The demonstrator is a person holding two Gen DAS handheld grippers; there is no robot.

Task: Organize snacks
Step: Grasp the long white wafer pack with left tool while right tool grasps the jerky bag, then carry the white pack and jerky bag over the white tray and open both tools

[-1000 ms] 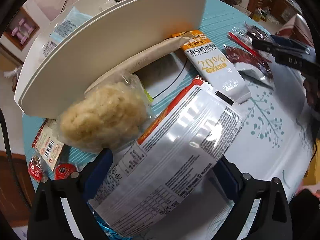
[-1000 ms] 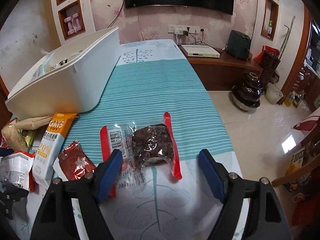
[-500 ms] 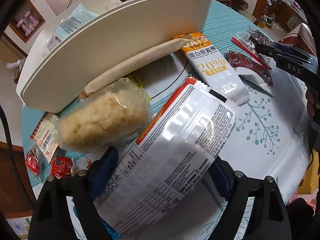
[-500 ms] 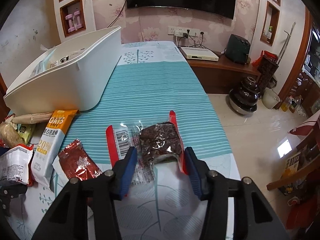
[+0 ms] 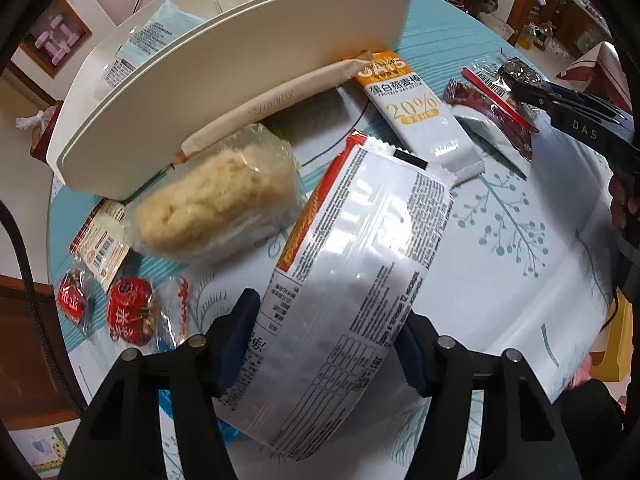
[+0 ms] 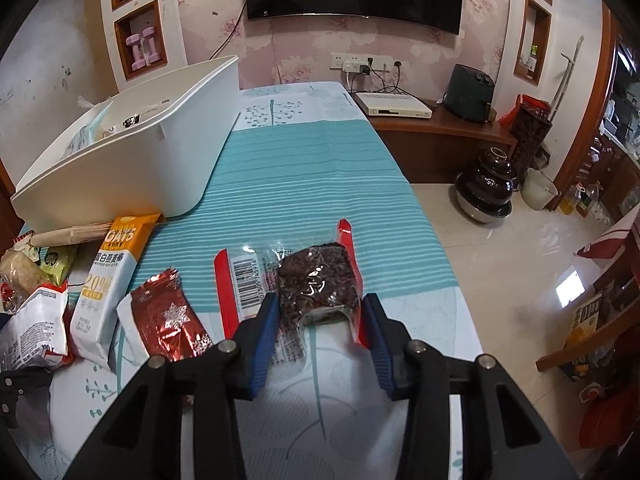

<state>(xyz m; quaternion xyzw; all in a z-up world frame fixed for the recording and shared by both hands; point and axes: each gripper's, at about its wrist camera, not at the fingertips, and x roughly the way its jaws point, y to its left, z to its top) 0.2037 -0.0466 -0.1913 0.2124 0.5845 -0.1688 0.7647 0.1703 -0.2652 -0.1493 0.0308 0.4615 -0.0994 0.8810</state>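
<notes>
My left gripper (image 5: 328,344) is shut on a large silver snack bag (image 5: 352,272) with an orange edge and holds it over the table. My right gripper (image 6: 320,316) is shut on a clear red-edged packet of dark brown snack (image 6: 316,280) lying on the tablecloth; it also shows in the left wrist view (image 5: 516,76). The white storage bin (image 5: 240,72) stands behind, with packets inside; it is at the left in the right wrist view (image 6: 132,160). An oat bar pack (image 5: 416,116), a red foil pack (image 6: 168,316) and a clear bag of pale crisps (image 5: 216,200) lie between.
Small red sweets (image 5: 128,312) and a barcode packet (image 5: 102,244) lie at the table's left edge. A long paper-wrapped stick (image 5: 280,100) leans along the bin. The table's right edge (image 6: 436,240) drops to the floor, with a pot (image 6: 486,184) and cabinet beyond.
My right gripper's jaws have closed from wide open onto the brown snack packet. My left gripper's jaws have closed in on the silver bag and drawn back a little from the bin.
</notes>
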